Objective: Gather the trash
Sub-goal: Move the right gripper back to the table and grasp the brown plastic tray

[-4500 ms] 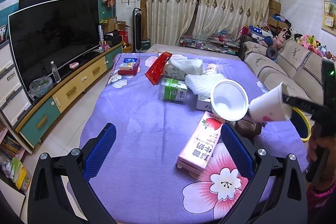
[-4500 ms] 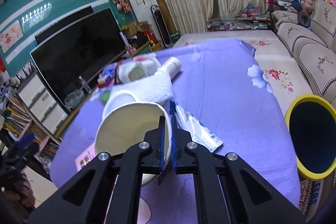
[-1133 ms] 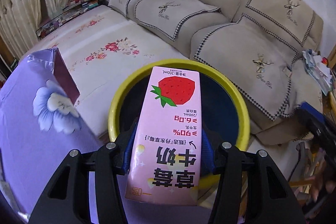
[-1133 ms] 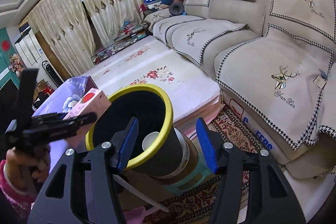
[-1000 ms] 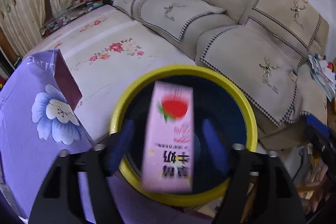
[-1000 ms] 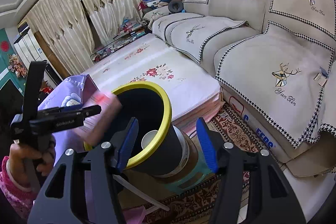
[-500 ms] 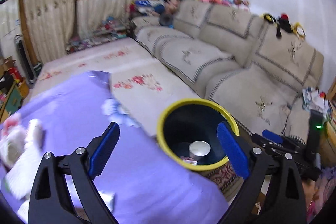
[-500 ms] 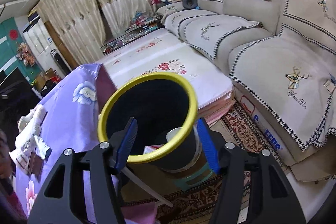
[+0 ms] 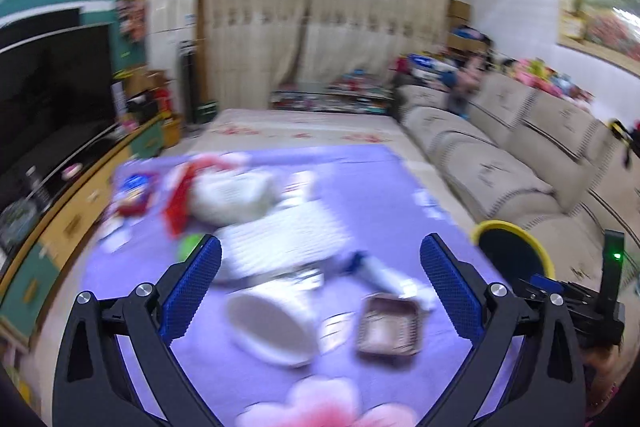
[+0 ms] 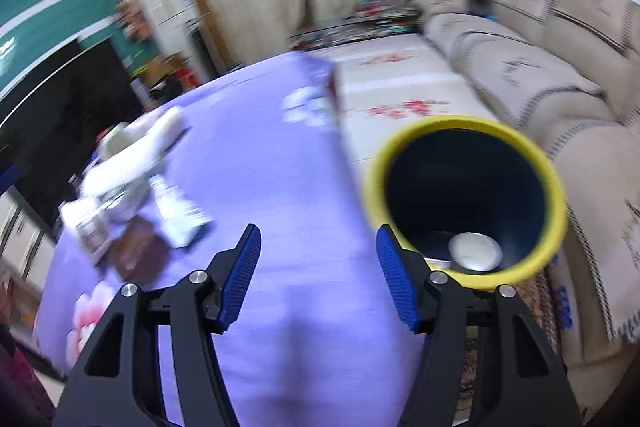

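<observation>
Both views are blurred by motion. My left gripper (image 9: 320,287) is open and empty above the purple-clothed table (image 9: 384,183). Below it lie a white paper bowl (image 9: 272,327) on its side and a brown tray (image 9: 390,327). Farther back lie white towels (image 9: 280,239), a red wrapper (image 9: 178,201) and other litter. The yellow-rimmed bin (image 9: 514,251) stands off the table's right edge. My right gripper (image 10: 318,283) is open and empty over the table edge, left of the bin (image 10: 464,203), which holds a white cup (image 10: 476,251).
A beige sofa (image 9: 500,155) runs along the right. A TV (image 9: 48,95) on a long cabinet (image 9: 80,211) lines the left. Curtains (image 9: 320,47) close the back. The right gripper's body (image 9: 576,303) shows at the right of the left wrist view.
The left gripper dropped the pink strawberry milk carton into the bin and swung back over the table. The right gripper, open throughout, turned from the bin toward the table.
</observation>
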Demonstrator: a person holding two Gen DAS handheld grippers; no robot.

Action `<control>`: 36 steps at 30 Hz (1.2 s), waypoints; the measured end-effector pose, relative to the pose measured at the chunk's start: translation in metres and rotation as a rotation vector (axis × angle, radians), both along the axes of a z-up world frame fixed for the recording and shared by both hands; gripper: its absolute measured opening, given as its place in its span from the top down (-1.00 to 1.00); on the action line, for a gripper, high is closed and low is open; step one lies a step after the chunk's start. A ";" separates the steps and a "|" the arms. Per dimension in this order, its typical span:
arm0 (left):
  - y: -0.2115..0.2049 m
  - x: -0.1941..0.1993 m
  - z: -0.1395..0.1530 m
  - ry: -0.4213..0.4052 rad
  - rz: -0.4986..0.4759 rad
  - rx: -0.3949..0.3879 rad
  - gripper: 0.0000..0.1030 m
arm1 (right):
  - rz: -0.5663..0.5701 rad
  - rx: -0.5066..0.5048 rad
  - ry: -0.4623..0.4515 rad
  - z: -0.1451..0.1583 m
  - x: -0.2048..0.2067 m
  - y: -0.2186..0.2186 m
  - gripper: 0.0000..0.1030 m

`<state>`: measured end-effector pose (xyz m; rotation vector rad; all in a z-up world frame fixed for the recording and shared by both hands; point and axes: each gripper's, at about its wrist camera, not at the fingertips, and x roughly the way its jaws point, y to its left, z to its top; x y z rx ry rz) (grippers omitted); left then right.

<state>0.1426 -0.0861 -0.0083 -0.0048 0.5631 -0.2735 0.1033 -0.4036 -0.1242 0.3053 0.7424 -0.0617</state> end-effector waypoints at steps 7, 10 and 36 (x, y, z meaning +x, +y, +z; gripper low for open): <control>0.064 -0.006 -0.018 0.003 0.119 -0.012 -0.90 | 0.197 -0.027 0.027 0.001 0.034 0.087 -0.03; 0.076 -0.007 -0.026 0.009 0.127 -0.028 -0.90 | 0.233 -0.048 0.055 -0.002 0.048 0.109 0.19; 0.078 0.000 -0.053 0.048 0.132 -0.036 -0.90 | 0.258 -0.104 0.059 -0.002 0.059 0.139 0.91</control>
